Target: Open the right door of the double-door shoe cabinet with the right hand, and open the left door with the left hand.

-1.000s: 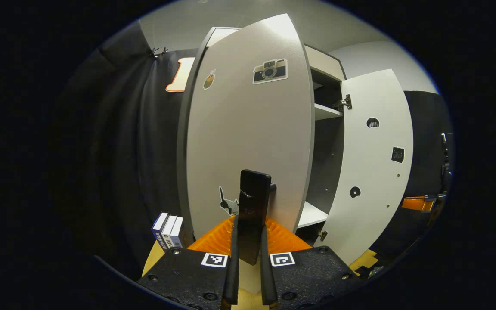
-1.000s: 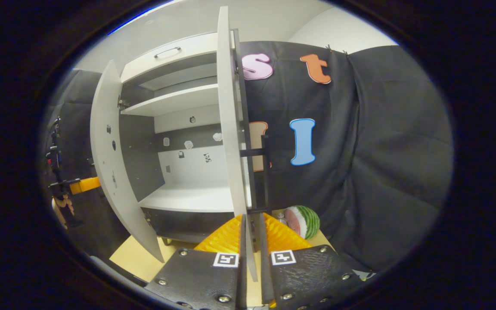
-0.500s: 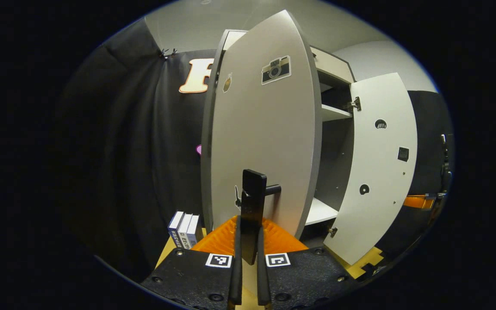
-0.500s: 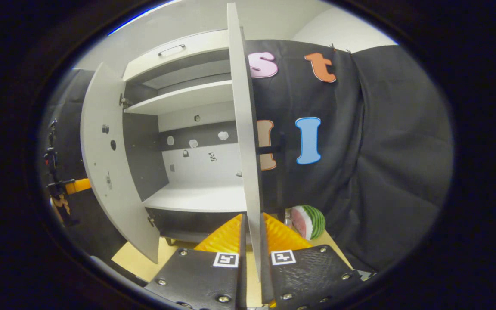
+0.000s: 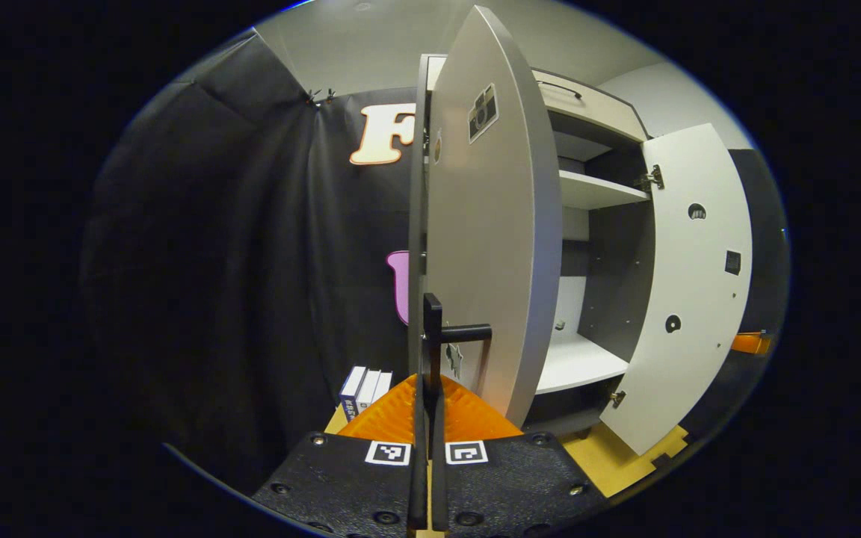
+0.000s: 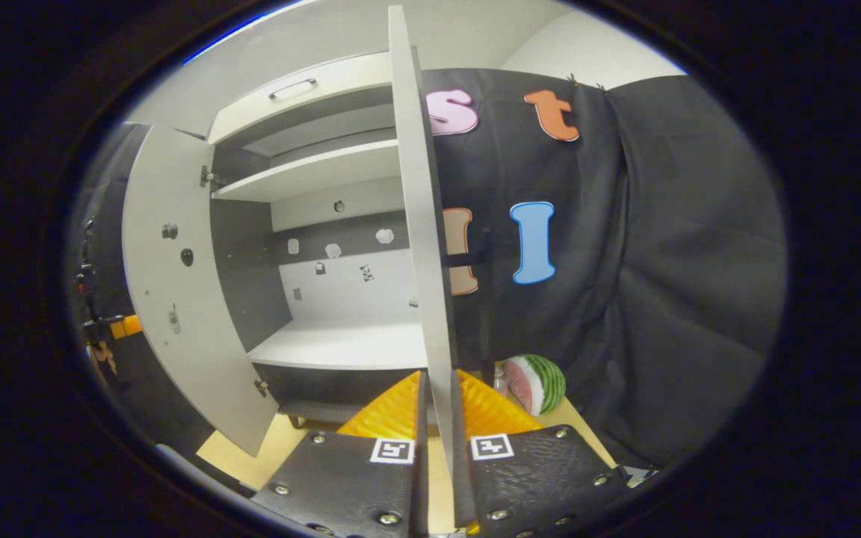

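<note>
The cabinet [image 6: 326, 224] is seen with both doors swung out. In the left gripper view, the left door [image 5: 490, 246] is turned nearly edge-on, and its dark handle [image 5: 434, 336] stands upright just in front of the camera. The left gripper [image 5: 427, 403] is closed on that handle: both fingers are pressed against the bar from either side, with almost no gap between them. Stickers are carried on the door's outer face, among them a camera sticker [image 5: 482, 113] near the top. Beyond this door the right door [image 5: 688, 284] is seen wide open, its pale inner face turned to the camera, with hinges at top and bottom.

In the right gripper view, the right door [image 6: 419, 224] is seen edge-on, running down between the fingers of the right gripper [image 6: 436, 418]. The fingers are set close on either side of the door's edge; whether they press on it cannot be told. The door's handle [image 6: 475, 258] projects on the outer side. The left door [image 6: 176, 299] is seen open at the far side.

Inside the cabinet, a shelf [image 6: 311, 175] and a pale floor board [image 6: 341, 347] are shown, with small stickers on the back wall. A drawer [image 6: 303, 93] sits above.

Books [image 5: 363, 388] stand beside the cabinet in the left gripper view. A watermelon [image 6: 539, 382] lies by the black cloth in the right gripper view.
</note>
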Action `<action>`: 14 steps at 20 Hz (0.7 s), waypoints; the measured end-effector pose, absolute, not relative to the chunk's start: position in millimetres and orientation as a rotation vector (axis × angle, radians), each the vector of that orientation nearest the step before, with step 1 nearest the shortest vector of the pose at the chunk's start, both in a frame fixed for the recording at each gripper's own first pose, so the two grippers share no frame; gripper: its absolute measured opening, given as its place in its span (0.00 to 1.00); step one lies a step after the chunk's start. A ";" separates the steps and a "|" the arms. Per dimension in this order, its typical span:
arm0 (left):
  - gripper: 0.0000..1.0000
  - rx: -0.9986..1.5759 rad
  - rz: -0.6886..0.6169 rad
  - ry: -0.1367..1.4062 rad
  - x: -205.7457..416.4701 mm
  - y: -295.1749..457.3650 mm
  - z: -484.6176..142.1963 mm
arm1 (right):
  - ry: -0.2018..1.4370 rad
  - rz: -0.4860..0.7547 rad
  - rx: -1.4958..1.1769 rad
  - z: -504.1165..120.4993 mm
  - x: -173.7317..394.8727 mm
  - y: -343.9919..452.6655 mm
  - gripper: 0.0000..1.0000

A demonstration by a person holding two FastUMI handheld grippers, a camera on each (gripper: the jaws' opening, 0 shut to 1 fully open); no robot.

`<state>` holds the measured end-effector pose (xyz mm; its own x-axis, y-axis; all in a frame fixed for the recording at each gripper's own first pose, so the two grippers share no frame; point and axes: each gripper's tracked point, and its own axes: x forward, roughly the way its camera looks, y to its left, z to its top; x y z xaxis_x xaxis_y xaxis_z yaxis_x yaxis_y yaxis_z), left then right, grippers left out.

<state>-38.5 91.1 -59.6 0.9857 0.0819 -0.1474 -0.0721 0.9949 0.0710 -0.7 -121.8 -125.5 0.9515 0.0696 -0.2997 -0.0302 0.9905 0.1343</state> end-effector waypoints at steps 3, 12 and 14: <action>0.01 0.043 0.100 0.144 -38.1 105.2 -56.4 | 0.311 0.053 0.128 -125.2 -0.1 -121.4 0.13; 0.01 0.055 0.045 0.117 -38.6 115.8 -58.6 | 0.304 0.032 0.129 -121.6 -0.8 -120.8 0.13; 0.04 0.042 0.033 0.128 -38.2 115.4 -62.7 | 0.280 0.024 0.117 -115.5 -2.2 -118.4 0.13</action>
<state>-38.2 115.4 -62.7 0.9913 0.0351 -0.1265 -0.0297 0.9986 0.0440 -2.2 -118.4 -115.5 0.9607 0.0395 -0.2746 -0.0070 0.9930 0.1183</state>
